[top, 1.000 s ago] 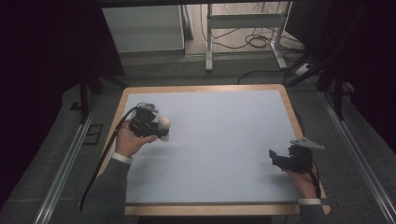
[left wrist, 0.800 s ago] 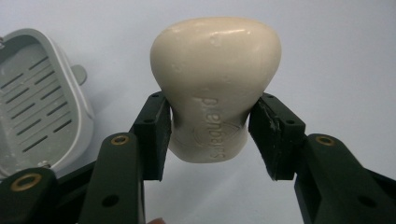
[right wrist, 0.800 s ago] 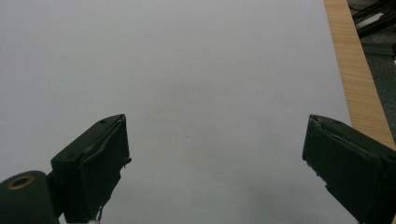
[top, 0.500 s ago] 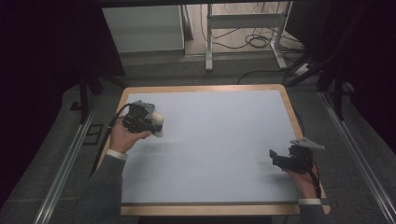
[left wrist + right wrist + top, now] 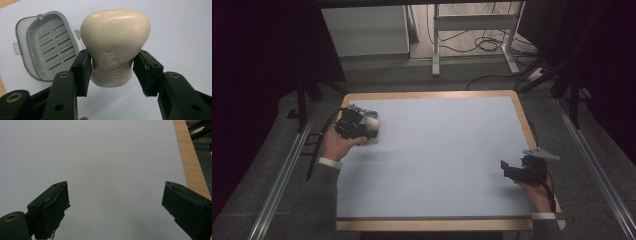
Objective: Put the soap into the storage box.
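My left gripper (image 5: 112, 72) is shut on a cream bar of soap (image 5: 115, 45), its pads pressing the bar's narrow waist. An embossed brand name runs along the bar. Just beyond it, a grey slotted soap dish (image 5: 47, 47) lies on the pale mat. From above, the left gripper (image 5: 371, 129) hovers near the mat's far left corner with the soap (image 5: 373, 121) at its tip. My right gripper (image 5: 506, 169) rests at the mat's near right, and in the right gripper view its jaws (image 5: 115, 205) stand wide apart with nothing between them.
A pale blue mat (image 5: 437, 155) covers the wooden-edged table (image 5: 522, 115). The wooden edge (image 5: 190, 160) runs close on the right of the right gripper. Beyond the table stand a white cabinet (image 5: 364, 30) and a metal stand (image 5: 472, 30) with floor cables.
The left hand has carried the soap leftward and slightly toward the far left corner. The right hand has stayed where it was.
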Available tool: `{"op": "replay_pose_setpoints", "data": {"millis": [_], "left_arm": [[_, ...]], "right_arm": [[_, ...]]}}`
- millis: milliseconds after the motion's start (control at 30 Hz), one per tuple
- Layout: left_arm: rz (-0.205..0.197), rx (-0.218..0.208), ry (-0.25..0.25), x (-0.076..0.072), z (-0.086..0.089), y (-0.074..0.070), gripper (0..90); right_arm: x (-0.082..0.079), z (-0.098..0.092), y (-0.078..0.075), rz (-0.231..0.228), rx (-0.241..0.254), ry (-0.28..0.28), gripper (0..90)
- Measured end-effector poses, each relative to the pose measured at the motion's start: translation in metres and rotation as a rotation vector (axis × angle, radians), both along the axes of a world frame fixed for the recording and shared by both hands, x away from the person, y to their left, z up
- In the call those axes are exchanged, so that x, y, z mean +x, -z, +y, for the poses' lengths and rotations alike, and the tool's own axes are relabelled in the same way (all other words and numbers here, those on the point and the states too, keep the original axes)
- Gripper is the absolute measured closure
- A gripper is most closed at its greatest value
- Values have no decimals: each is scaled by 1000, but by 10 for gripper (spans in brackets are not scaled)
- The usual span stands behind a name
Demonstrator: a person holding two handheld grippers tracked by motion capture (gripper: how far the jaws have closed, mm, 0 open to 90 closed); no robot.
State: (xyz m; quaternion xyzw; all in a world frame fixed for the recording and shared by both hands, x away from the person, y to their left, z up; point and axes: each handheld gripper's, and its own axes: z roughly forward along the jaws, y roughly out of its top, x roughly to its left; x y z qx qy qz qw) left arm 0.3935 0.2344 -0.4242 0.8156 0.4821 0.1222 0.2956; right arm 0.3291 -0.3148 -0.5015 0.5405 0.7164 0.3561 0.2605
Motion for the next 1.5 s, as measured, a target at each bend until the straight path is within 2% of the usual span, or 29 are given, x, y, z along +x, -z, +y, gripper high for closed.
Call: {"op": "replay_pose_setpoints", "data": {"millis": [400, 1033, 1500], "left_arm": [[12, 7, -38, 10, 13, -1, 500], [54, 24, -98, 33, 29, 5, 500], [69, 46, -117, 46, 29, 3, 500]], "right_arm": [[0, 0, -1, -1, 2, 1, 70], [0, -2, -1, -5, 0, 5, 70], [0, -2, -1, -1, 2, 5, 70]]}}
